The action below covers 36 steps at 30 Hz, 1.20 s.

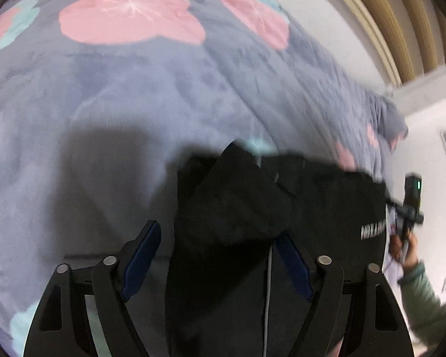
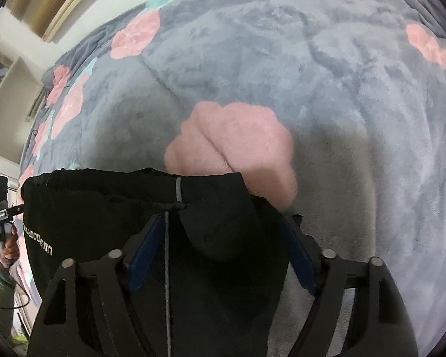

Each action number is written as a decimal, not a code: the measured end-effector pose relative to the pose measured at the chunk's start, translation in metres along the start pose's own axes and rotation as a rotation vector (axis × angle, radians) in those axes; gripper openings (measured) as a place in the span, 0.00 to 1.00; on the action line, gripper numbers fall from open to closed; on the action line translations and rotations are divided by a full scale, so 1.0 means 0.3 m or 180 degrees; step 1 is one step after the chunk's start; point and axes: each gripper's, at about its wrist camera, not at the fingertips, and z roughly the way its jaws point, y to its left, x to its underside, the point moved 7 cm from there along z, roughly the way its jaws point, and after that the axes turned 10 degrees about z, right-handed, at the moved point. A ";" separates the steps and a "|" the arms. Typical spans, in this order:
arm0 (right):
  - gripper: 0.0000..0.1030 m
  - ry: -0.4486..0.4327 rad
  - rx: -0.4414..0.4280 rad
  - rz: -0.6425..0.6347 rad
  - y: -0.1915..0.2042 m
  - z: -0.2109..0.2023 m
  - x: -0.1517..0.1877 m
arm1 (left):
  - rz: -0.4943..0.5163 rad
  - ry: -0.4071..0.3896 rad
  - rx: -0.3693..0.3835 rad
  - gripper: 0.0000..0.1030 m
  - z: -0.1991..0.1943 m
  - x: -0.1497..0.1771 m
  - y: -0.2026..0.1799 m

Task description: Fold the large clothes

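Note:
A black garment (image 1: 252,208) with white lettering and a thin grey stripe lies on a grey fleece blanket (image 1: 133,104) with pink flowers. My left gripper (image 1: 217,235) points down at the garment's left part. Its jaws are apart with a fold of the cloth between them. The left pad (image 1: 142,253) stands clear of the cloth. In the right wrist view the same garment (image 2: 104,208) fills the lower middle. My right gripper (image 2: 220,223) straddles a bunched fold near the garment's right edge with its jaws wide. I see no pinch in the cloth.
The blanket (image 2: 312,74) spreads far beyond the garment in both views. A hand in a green sleeve (image 1: 401,247) holds the other gripper's handle at the garment's right end. A white wall and a wooden frame (image 1: 401,15) stand behind, and shelves (image 2: 9,89) at the left.

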 end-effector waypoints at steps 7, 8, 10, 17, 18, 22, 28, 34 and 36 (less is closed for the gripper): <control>0.24 -0.0453 0.0235 -0.0182 0.048 -0.130 0.014 | -0.0111 -0.0395 0.0151 0.11 -0.112 -0.013 -0.028; 0.24 -0.0535 0.0225 -0.0195 0.057 -0.166 0.013 | -0.0119 -0.0448 0.0157 0.11 -0.136 -0.018 -0.036; 0.22 -0.0732 0.0232 -0.0215 0.076 -0.251 0.000 | -0.0148 -0.0640 0.0241 0.11 -0.208 -0.043 -0.056; 0.21 -0.1038 0.0515 -0.0278 0.114 -0.325 -0.121 | -0.0377 -0.0885 -0.0090 0.11 -0.200 -0.175 -0.018; 0.21 -0.1006 0.0572 -0.0223 0.103 -0.287 -0.144 | -0.0420 -0.0784 -0.0191 0.11 -0.155 -0.177 0.003; 0.21 -0.0563 0.0821 -0.0004 0.021 -0.040 -0.160 | -0.0458 -0.0239 -0.0569 0.12 0.063 -0.130 0.077; 0.26 -0.0161 0.0944 0.0152 -0.027 0.158 -0.108 | -0.0380 0.0012 -0.0804 0.19 0.139 -0.124 0.080; 0.43 -0.0299 0.0887 0.0205 -0.010 0.023 -0.104 | -0.0437 -0.0335 -0.0740 0.34 -0.065 -0.109 0.066; 0.47 -0.0488 0.0751 0.0193 0.022 -0.095 -0.072 | -0.0492 -0.0515 -0.0732 0.47 -0.164 -0.096 0.072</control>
